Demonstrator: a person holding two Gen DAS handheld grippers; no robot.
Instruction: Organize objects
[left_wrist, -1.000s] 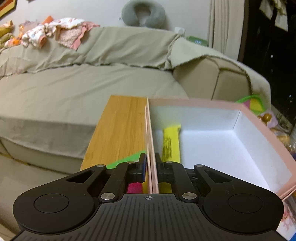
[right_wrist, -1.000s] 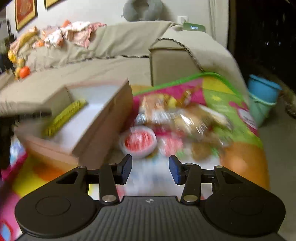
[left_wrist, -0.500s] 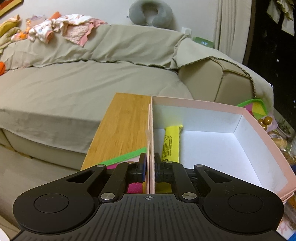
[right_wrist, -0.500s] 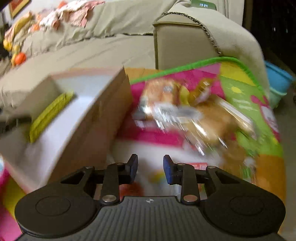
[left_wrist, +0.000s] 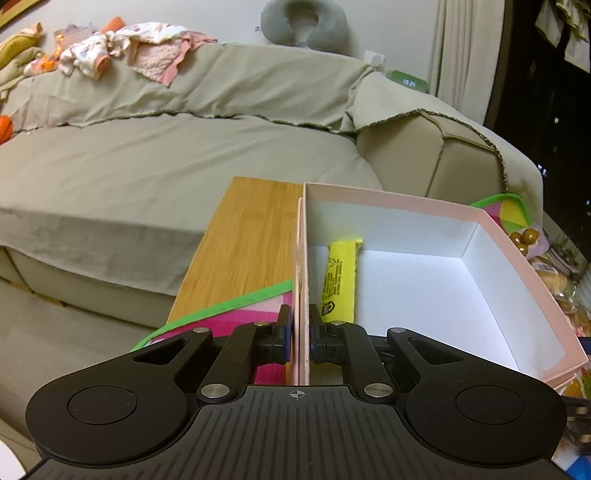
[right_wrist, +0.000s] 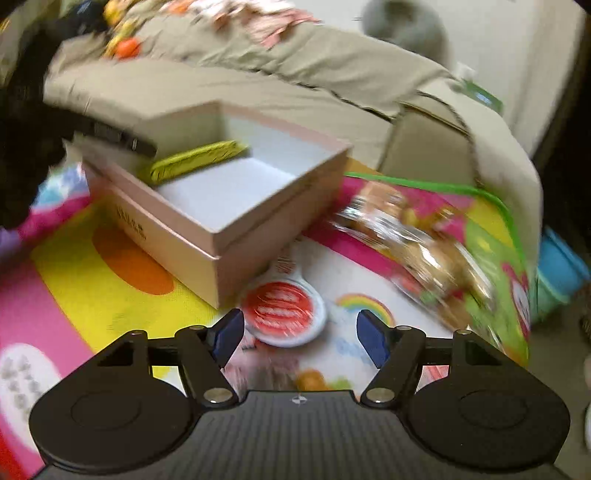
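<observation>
A pink box (left_wrist: 491, 236) with a white inside stands on a colourful play mat. My left gripper (left_wrist: 300, 334) is shut on its near left wall, one pad on each side. A yellow snack packet (left_wrist: 338, 280) lies inside along that wall. In the right wrist view the same pink box (right_wrist: 229, 206) sits to the upper left with the yellow packet (right_wrist: 192, 162) in it. My right gripper (right_wrist: 301, 334) hangs over the play mat (right_wrist: 92, 258), its jaws opening, nothing between them. A round red-topped cup (right_wrist: 284, 312) lies just ahead of the fingertips. The view is blurred by motion.
A pile of clear-wrapped snack bags (right_wrist: 417, 240) lies on the mat right of the box. A wooden board (left_wrist: 243, 251) lies left of the box. A cloth-covered sofa (left_wrist: 166, 147) runs behind. A blue bucket (right_wrist: 557, 273) stands on the floor at far right.
My right gripper closed partway, then opened wide, and rolled so the box now sits upper left and the red-topped cup lies ahead. My left gripper kept its grip on the box wall.
</observation>
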